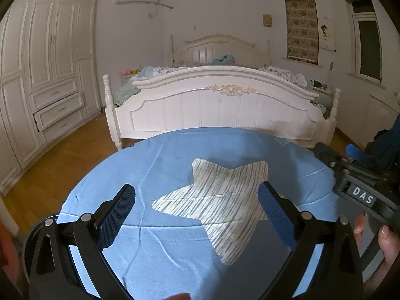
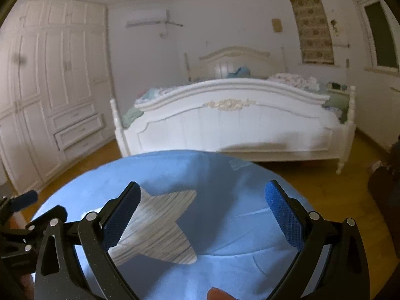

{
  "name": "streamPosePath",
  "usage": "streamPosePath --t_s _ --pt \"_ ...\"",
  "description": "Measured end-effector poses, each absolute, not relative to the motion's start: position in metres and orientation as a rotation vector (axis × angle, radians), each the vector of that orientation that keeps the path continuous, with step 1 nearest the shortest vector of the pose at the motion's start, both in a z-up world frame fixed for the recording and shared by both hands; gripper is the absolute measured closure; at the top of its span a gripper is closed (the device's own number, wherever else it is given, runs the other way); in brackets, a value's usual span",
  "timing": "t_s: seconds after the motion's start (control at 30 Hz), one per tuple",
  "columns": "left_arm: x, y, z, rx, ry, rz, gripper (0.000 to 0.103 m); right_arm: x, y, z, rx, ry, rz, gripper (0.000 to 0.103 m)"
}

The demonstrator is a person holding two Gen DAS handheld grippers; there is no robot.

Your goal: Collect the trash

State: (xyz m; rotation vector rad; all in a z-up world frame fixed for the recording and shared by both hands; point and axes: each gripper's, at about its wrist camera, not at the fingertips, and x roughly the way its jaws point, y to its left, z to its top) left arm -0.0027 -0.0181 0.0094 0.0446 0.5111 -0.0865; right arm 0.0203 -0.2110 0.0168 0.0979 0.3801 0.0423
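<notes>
A star-shaped piece with grey and white stripes lies flat on a round table covered by a blue cloth. My left gripper hovers open over the near side of the table; the star shows between and beyond its blue pads, untouched. My right gripper is open at full width above the same cloth, with the star behind its left finger and nothing between the pads. I see no loose trash on the table.
A white bed piled with bedding stands just beyond the table. White wardrobes with drawers fill the left wall. Wooden floor surrounds the table. The right gripper's housing and a hand sit at the right edge.
</notes>
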Motion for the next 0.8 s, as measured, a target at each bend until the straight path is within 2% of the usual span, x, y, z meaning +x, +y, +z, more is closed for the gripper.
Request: streamPosePath --t_s 0.8 --pt "-0.007 -0.015 0.007 0.021 0.494 -0.112 0.005 0.006 -0.207 0.024 0.115 0.336 0.049 0.005"
